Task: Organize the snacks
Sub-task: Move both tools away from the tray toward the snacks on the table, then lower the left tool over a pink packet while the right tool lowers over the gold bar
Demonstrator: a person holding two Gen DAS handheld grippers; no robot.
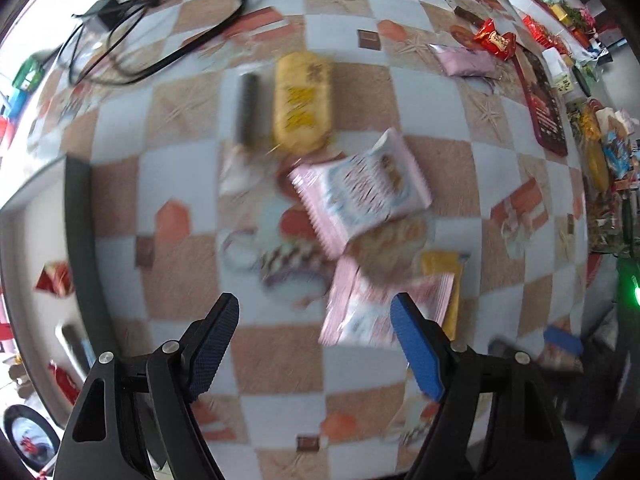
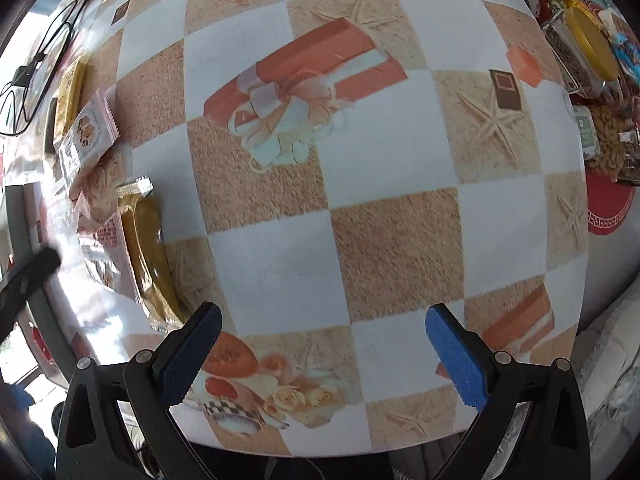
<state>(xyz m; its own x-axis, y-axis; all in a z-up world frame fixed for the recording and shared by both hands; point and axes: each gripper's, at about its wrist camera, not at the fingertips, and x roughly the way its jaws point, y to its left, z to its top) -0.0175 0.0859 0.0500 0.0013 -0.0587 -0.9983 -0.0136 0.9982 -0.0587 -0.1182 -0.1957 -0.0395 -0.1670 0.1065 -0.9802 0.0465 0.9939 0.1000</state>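
Note:
In the blurred left wrist view, a heap of snacks lies on the checkered tablecloth (image 1: 280,360). It holds a yellow packet (image 1: 303,100), a dark bar (image 1: 247,108), a pink packet (image 1: 360,196), a second pink packet (image 1: 380,312) and a gold packet (image 1: 442,276). My left gripper (image 1: 316,312) hangs open above the cloth; its right finger (image 1: 416,352) overlaps the second pink packet's edge and nothing sits between the pads. My right gripper (image 2: 322,316) is open over bare cloth. The gold packet (image 2: 148,256) and a pink packet (image 2: 88,132) lie to its left.
Black cables (image 1: 160,20) lie at the far left. A purple packet (image 1: 468,62), a red candy bag (image 1: 496,40) and a dark red box (image 1: 546,108) lie further back. A yellow-lidded jar (image 2: 592,44), bagged nuts (image 2: 612,144) and a red mat (image 2: 608,208) line the right edge.

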